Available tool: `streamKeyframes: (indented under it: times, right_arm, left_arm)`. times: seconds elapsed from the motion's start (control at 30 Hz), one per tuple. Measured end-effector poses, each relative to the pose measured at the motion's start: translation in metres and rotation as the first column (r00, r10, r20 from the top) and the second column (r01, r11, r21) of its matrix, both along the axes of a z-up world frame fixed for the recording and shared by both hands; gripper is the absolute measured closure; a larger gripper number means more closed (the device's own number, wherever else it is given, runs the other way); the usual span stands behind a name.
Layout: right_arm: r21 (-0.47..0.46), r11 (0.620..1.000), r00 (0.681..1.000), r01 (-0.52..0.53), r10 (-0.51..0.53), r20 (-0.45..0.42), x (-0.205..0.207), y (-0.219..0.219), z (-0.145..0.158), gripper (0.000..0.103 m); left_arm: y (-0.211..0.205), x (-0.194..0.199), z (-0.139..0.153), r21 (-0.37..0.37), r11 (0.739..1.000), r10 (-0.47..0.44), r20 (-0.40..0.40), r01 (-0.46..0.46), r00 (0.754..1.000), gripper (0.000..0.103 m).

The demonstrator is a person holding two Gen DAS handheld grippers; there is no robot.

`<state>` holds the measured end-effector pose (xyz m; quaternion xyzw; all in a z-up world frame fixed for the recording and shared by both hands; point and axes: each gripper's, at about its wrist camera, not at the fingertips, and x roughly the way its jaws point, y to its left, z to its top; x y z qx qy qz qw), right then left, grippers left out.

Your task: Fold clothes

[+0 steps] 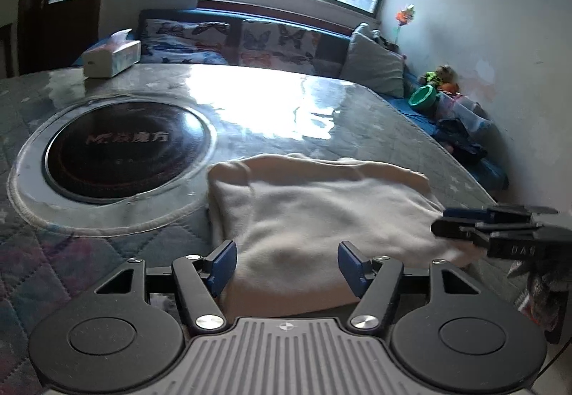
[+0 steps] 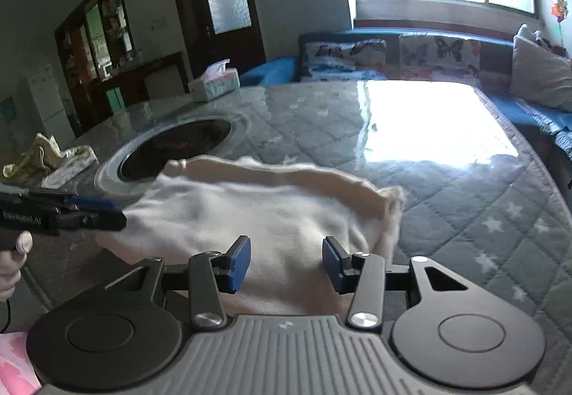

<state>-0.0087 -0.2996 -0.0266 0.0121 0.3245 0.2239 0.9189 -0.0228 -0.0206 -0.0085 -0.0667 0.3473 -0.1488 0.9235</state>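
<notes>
I am hovering my left claw (image 1: 286,264) and right claw (image 2: 286,262) over the near edge of the cream cloth (image 1: 314,212), both released, nothing pinched between the blue pads. The cloth is lying on the quilted table (image 1: 107,252) beside the round cooktop (image 1: 125,152), already doubled over with a rolled far edge. I am judging it partly folded, with at least one more fold and some smoothing left.

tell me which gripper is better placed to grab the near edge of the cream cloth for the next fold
Either, by a hair the right. Both the left gripper and right gripper stand open over the near edge of the cream cloth, but the right's jaws are narrower.
</notes>
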Motion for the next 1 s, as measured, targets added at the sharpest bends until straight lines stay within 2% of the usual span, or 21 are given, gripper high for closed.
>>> streamKeyframes:
  times: [0.1, 0.37, 0.57, 0.7, 0.9, 0.97, 1.0]
  right_arm:
    - [-0.005, 1.0, 1.0, -0.004, 0.004, -0.026, 0.003, 0.001, -0.008, 0.059]
    - [-0.019, 1.0, 1.0, 0.004, -0.003, 0.003, 0.031, -0.001, 0.009, 0.058]
    - [-0.048, 0.998, 0.999, 0.027, -0.029, -0.04, 0.067, -0.002, -0.004, 0.058]
    - [-0.044, 0.998, 0.997, 0.043, -0.046, -0.054, 0.075, -0.007, -0.008, 0.057]
    - [-0.123, 0.992, 1.0, 0.011, -0.012, -0.007, 0.08, 0.012, 0.004, 0.047]
    - [-0.152, 0.988, 1.0, -0.011, 0.011, 0.005, 0.085, 0.022, 0.007, 0.039]
    - [-0.171, 0.985, 1.0, -0.016, 0.018, 0.009, 0.089, 0.027, 0.007, 0.038]
  left_arm:
    - [0.006, 0.004, -0.006, 0.007, 1.0, 0.017, -0.025, -0.017, 1.0, 0.037]
    - [0.01, 0.01, -0.016, 0.002, 1.0, 0.025, -0.061, -0.024, 0.998, 0.029]
    - [0.009, 0.013, -0.018, 0.002, 1.0, 0.018, -0.07, -0.018, 0.997, 0.024]
    - [0.007, 0.015, -0.019, 0.007, 1.0, 0.008, -0.072, -0.007, 0.997, 0.017]
    - [0.005, 0.018, -0.02, -0.002, 1.0, 0.002, -0.08, -0.003, 0.997, 0.006]
    - [0.004, 0.02, -0.02, -0.007, 1.0, -0.003, -0.084, 0.002, 0.996, 0.003]
    - [0.004, 0.02, -0.02, -0.008, 1.0, -0.005, -0.086, 0.004, 0.996, 0.002]
